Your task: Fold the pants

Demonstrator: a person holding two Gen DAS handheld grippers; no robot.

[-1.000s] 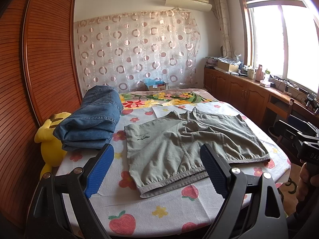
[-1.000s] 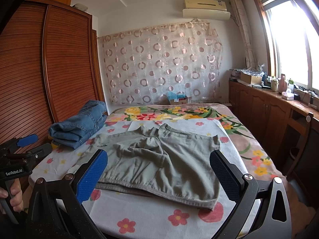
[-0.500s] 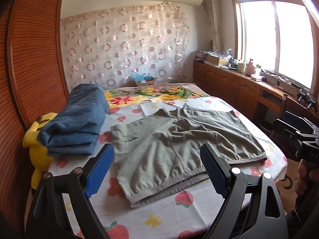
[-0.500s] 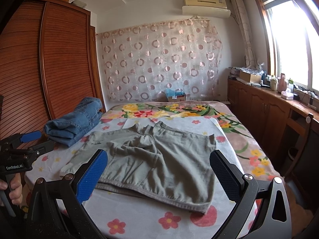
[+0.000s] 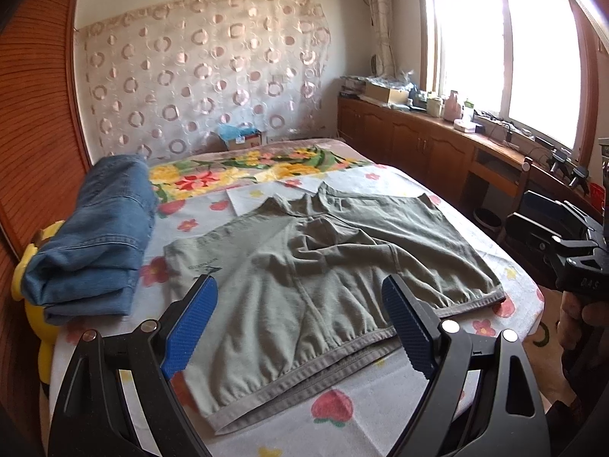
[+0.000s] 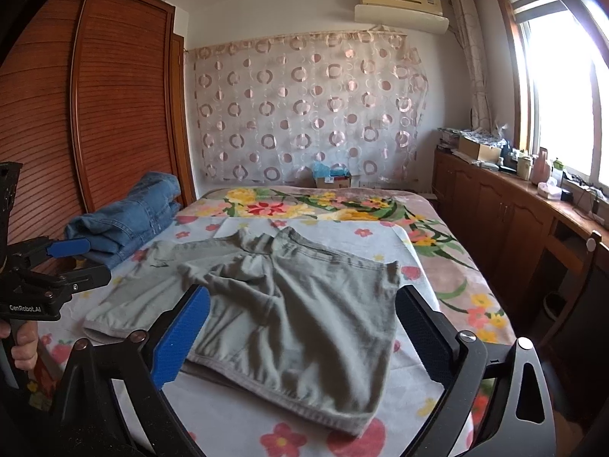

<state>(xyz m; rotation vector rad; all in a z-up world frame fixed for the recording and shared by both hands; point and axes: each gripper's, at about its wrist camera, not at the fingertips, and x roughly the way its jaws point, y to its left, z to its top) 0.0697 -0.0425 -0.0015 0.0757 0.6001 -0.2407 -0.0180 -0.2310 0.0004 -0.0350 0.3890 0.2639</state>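
Both claws are seen released above the near edge of the bed (image 5: 380,415): the left gripper (image 5: 300,323) spread wide, the right gripper (image 6: 304,335) closing slightly, nothing pinched. At far left, a yellow plush toy (image 5: 28,266) is mostly hidden behind folded jeans (image 5: 99,236). Beside them the grey-green pants (image 5: 323,266) are laid flat and rumpled; their small printed logo cannot be read.
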